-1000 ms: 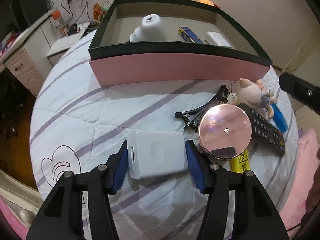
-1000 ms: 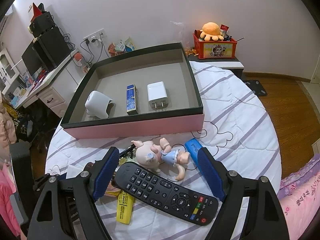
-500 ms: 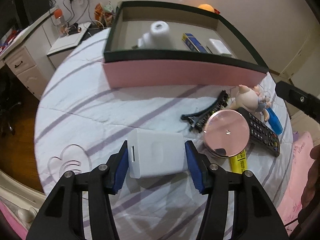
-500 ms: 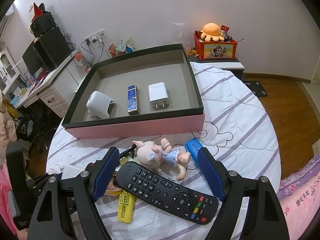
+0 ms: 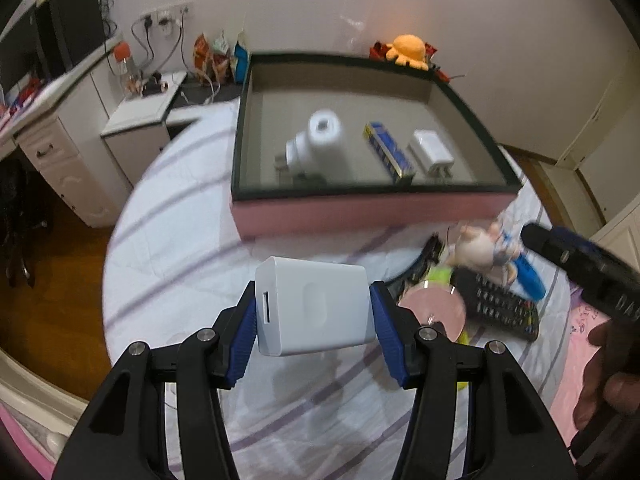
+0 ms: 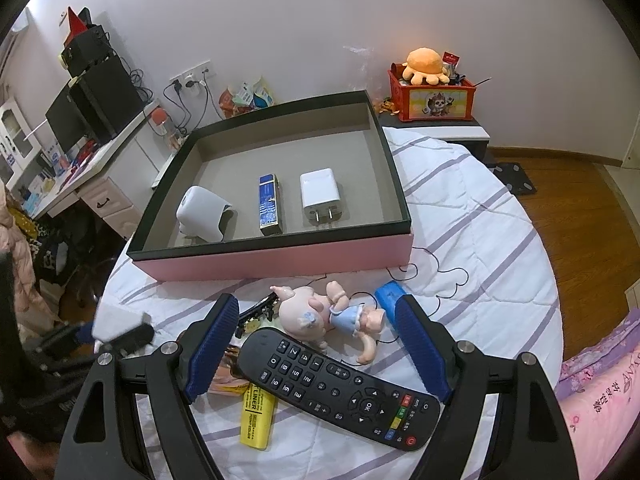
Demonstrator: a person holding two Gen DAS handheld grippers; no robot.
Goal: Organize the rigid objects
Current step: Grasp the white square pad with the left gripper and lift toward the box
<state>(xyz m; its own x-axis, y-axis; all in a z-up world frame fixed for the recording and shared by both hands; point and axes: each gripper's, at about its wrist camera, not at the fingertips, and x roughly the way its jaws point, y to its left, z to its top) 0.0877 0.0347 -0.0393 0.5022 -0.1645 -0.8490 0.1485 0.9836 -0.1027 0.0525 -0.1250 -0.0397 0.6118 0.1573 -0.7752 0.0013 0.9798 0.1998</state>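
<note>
Nearest me, the left gripper [image 5: 312, 320] has its jaws clenched on a white power bank [image 5: 314, 308], lifted clear of the bed [image 6: 480, 240]. Beside it the right gripper [image 6: 316, 344] hangs with jaws spread wide and empty over a black remote [image 6: 340, 388], yellow highlighter [image 6: 256, 416], pig doll [image 6: 320, 316] and round pink mirror [image 5: 436, 312], all unsorted. Beyond, the pink box [image 6: 280, 256] holds only a small white device [image 6: 202, 214], blue lighter [image 6: 269, 210] and wall charger [image 6: 322, 196]. Most sorting remains, I judge.

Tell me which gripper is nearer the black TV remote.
Right. The right gripper hangs open directly over the black TV remote; the left gripper, clamping a white rectangular power bank, is off to the remote's left.
</note>
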